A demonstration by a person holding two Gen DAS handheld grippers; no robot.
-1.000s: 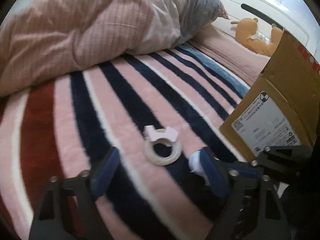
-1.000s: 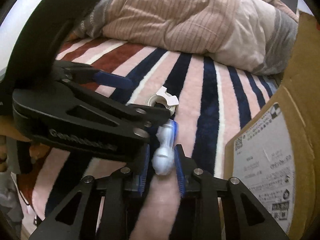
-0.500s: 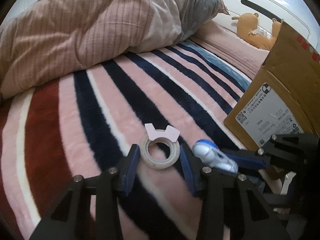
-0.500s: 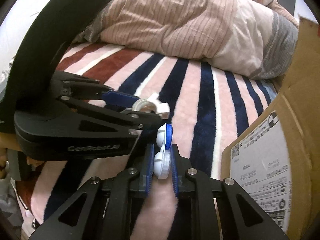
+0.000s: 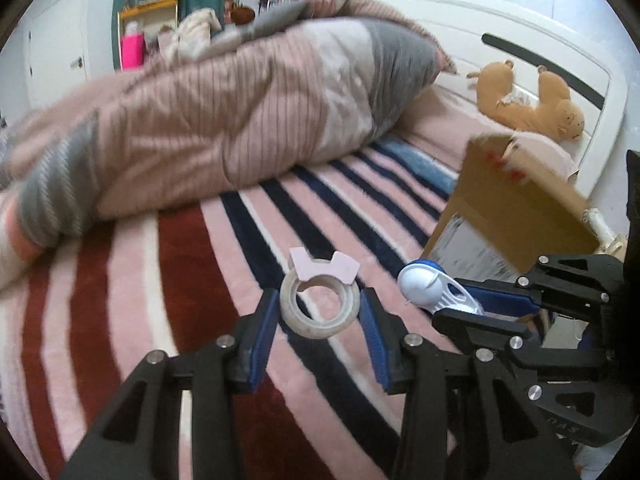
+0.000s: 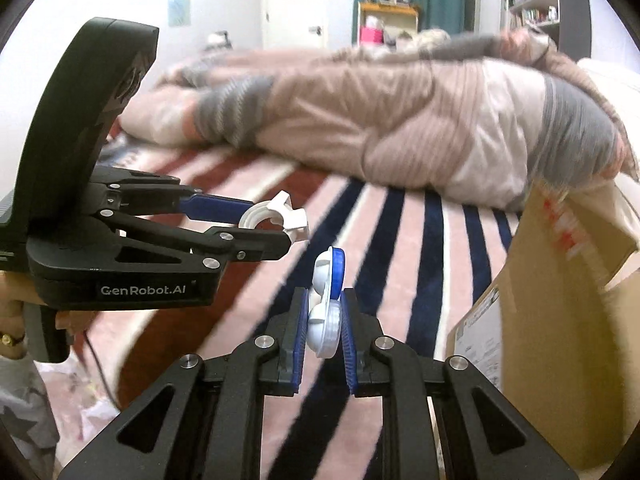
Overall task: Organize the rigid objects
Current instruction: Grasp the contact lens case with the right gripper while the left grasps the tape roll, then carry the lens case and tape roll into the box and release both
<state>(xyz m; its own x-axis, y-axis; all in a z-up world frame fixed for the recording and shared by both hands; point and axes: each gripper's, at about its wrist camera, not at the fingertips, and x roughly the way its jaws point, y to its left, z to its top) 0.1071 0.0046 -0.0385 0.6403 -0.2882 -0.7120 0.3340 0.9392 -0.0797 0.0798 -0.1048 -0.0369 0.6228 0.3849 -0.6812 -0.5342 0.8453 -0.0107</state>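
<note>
My left gripper (image 5: pixel 319 314) is shut on a roll of clear tape (image 5: pixel 319 309) with a pink cutter tab and holds it above the striped blanket (image 5: pixel 192 280). In the right wrist view the left gripper (image 6: pixel 264 226) holds that tape roll (image 6: pixel 272 216) at the left. My right gripper (image 6: pixel 324 330) is shut on a white and blue contact lens case (image 6: pixel 326 308). In the left wrist view the right gripper (image 5: pixel 460 304) holds the case (image 5: pixel 424 286) just right of the tape.
An open cardboard box (image 5: pixel 516 208) stands at the right on the bed; it also shows in the right wrist view (image 6: pixel 560 328). A bunched pink and grey duvet (image 5: pixel 224 120) lies behind. A plush toy (image 5: pixel 532 104) lies by the white headboard.
My left gripper closed on the tape roll and lifted it off the blanket. Both grippers rose with their objects, so more of the room shows.
</note>
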